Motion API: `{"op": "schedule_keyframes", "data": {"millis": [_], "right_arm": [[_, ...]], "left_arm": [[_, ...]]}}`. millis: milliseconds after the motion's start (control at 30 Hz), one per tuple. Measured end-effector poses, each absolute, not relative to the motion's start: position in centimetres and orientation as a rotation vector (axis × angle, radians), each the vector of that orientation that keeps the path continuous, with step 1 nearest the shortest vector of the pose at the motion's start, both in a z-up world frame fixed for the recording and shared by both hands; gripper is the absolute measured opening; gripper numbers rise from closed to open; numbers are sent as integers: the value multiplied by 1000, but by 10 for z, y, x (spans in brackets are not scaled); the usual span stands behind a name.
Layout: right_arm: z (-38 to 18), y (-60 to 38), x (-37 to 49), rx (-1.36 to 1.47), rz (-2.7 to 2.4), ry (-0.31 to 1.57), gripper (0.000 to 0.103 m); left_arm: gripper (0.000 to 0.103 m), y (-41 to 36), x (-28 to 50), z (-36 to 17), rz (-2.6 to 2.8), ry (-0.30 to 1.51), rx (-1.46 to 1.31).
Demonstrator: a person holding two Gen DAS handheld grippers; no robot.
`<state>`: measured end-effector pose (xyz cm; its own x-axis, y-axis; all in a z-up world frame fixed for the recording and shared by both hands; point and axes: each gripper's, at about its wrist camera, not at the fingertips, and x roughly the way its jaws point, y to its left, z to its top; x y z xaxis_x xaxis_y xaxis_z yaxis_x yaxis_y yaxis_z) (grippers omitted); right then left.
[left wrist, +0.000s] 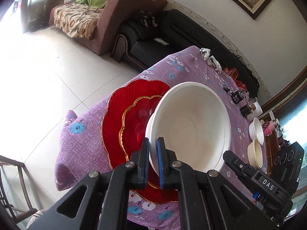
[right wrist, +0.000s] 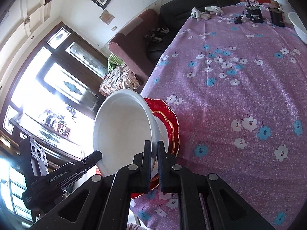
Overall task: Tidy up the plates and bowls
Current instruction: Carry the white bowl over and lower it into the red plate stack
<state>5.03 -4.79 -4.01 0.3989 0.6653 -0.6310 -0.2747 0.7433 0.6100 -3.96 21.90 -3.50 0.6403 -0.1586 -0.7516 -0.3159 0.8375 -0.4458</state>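
A large white bowl sits over two stacked red plates: a big one with a gold edge and a smaller one on it. My left gripper is shut on the bowl's near rim. My right gripper is shut on the opposite rim of the same bowl; the red plates show beneath it. The right gripper's body shows in the left wrist view; the left gripper's body shows in the right wrist view.
The table carries a purple flowered cloth. Two small white bowls, a pink cup and black devices stand at the far end. White gloves lie at the table's far edge. Sofas stand beyond.
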Motion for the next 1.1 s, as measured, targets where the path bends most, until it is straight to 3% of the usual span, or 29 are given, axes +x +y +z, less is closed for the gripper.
{"op": "schedule_keyframes", "data": {"millis": [233,567,833,1100], "right_arm": [[-43,-44,51,427,632,1010,9],[-44,-43,53,386,602,1006,11],[-36,-43,52,392,618,1007,11],[-45,-46,63,603,774,1151,11]], "left_arm": [[12,216,-47,-33,117,890,-537],[40,204,-64,4,297,768,-249],[43,218,-73,18,346,716,-243],[43,216,-65,14,310,729,-292]]}}
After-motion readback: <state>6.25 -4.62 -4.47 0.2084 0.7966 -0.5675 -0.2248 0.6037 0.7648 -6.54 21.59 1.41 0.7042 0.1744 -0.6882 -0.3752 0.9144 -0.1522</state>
